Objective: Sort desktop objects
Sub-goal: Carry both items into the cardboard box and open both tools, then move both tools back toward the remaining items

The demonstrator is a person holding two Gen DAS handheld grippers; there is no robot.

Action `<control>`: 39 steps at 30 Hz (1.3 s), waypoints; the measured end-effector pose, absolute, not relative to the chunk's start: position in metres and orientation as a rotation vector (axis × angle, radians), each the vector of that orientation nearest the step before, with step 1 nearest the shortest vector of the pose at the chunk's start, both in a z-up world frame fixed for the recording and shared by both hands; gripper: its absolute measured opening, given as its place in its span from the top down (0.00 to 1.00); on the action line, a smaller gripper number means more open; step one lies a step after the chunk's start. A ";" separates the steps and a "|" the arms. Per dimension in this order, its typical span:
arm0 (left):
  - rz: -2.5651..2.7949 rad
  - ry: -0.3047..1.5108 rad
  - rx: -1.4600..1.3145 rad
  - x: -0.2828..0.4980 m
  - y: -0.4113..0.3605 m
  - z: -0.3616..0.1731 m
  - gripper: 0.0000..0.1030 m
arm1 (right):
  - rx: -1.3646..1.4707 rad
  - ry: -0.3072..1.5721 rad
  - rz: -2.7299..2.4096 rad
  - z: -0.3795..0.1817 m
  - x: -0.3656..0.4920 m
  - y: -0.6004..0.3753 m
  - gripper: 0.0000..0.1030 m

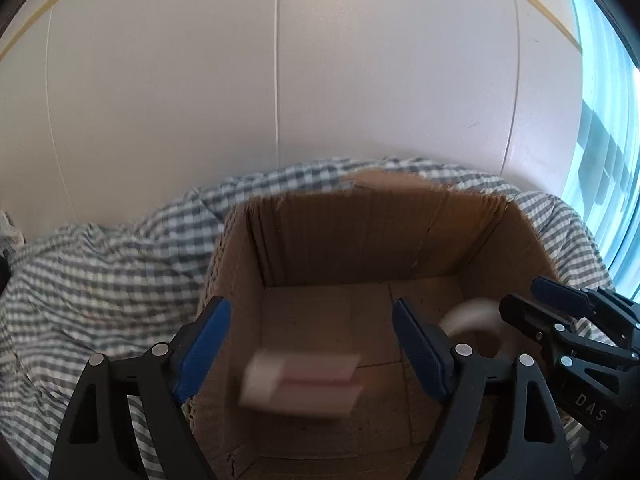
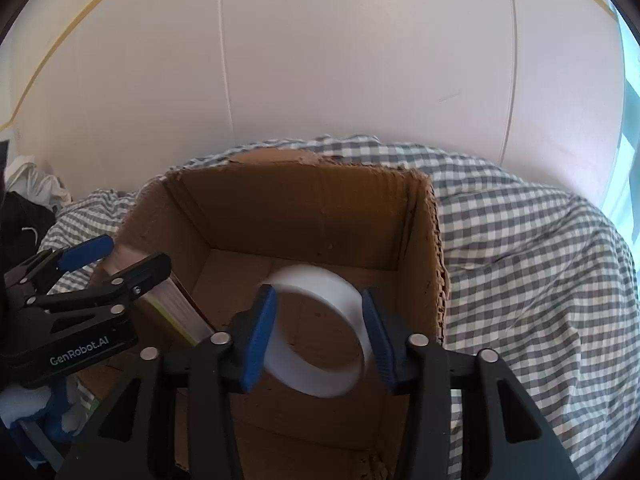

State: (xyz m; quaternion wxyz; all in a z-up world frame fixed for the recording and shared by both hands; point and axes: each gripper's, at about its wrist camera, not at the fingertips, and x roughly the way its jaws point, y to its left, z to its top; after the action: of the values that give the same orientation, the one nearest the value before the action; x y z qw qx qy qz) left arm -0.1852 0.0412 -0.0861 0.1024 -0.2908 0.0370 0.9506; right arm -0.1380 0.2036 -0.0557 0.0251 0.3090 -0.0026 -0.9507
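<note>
An open cardboard box stands on a checked cloth. My left gripper is open above the box; a pale pink-striped small box, blurred by motion, is below and between its fingers, not touched by either. In the right wrist view that small box shows next to the left gripper. My right gripper is open over the box; a white tape ring sits between its fingers, blurred, with a gap on each side. The ring and the right gripper show in the left wrist view.
A grey-and-white checked cloth covers the surface around the box. A white panelled wall rises behind. A window is at the right. Dark and white clothes lie at the far left.
</note>
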 end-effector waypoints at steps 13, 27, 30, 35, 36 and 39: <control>2.917 0.035 -0.687 -0.133 0.022 -0.006 0.00 | 0.696 -0.041 -3.021 0.008 -0.082 0.208 0.16; 3.067 -0.084 -0.552 -0.070 -0.015 0.031 0.00 | 0.488 0.009 -3.112 0.054 -0.023 0.180 0.00; 3.040 -0.137 -0.573 -0.070 -0.019 0.024 0.00 | 0.489 0.041 -3.101 0.049 -0.016 0.169 0.00; 3.047 -0.033 -0.620 -0.064 -0.014 0.007 0.00 | 0.525 0.099 -3.076 0.029 -0.006 0.160 0.00; 3.031 -0.023 -0.626 -0.062 -0.013 0.004 0.00 | 0.536 0.093 -3.073 0.026 -0.005 0.161 0.00; 2.977 -0.051 -0.640 -0.057 -0.014 -0.003 0.00 | 0.563 0.079 -3.071 0.013 -0.001 0.163 0.00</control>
State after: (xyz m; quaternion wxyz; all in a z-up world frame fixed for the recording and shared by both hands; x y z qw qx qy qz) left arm -0.0569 -0.0136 -0.0029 0.0480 -0.2098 -0.0168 0.9764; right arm -0.0014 0.1628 0.0133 0.0093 0.1804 0.0254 -0.9832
